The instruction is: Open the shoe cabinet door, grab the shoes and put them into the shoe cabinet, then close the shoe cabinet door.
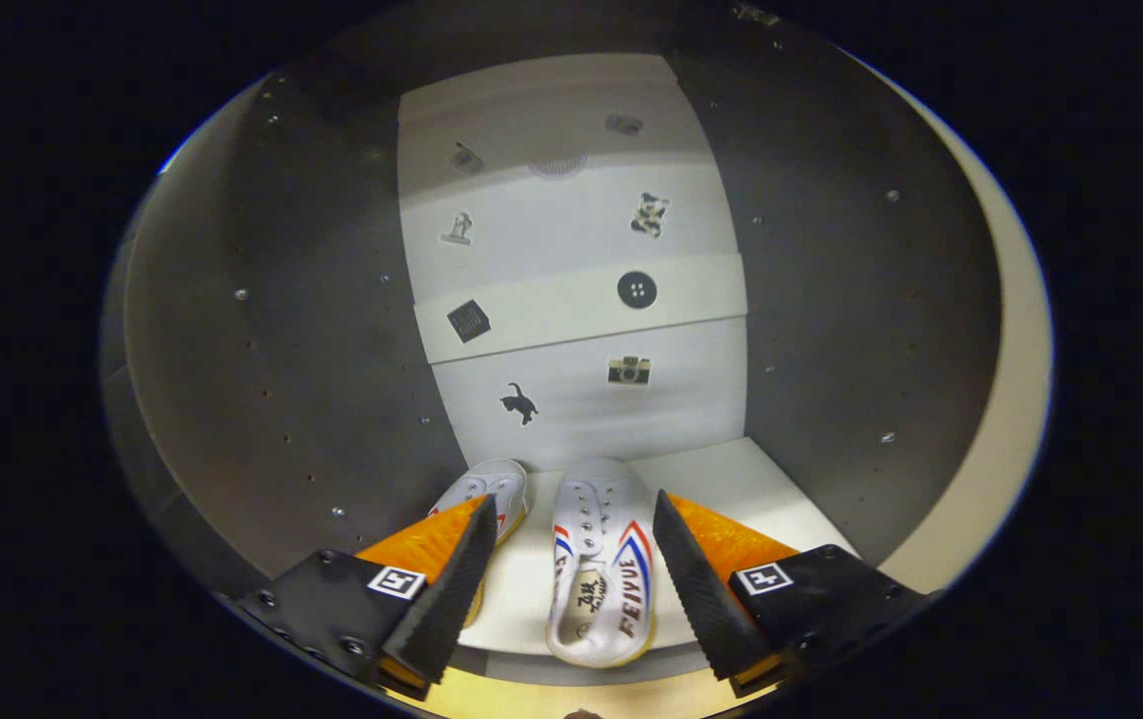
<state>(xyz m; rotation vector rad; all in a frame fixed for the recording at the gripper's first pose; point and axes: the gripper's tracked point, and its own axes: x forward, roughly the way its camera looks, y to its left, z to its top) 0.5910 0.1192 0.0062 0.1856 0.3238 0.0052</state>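
Two white shoes (pixel 599 569) are lying side by side inside the shoe cabinet (pixel 831 330); the claw (pixel 571 574) is standing apart, straddling one shoe.

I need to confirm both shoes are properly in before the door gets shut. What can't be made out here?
- Left white canvas shoe: its rear half is hidden behind the open gripper's left orange finger, gripper view.
- Right white canvas shoe, between the fingers: its heel overhangs the white shelf.
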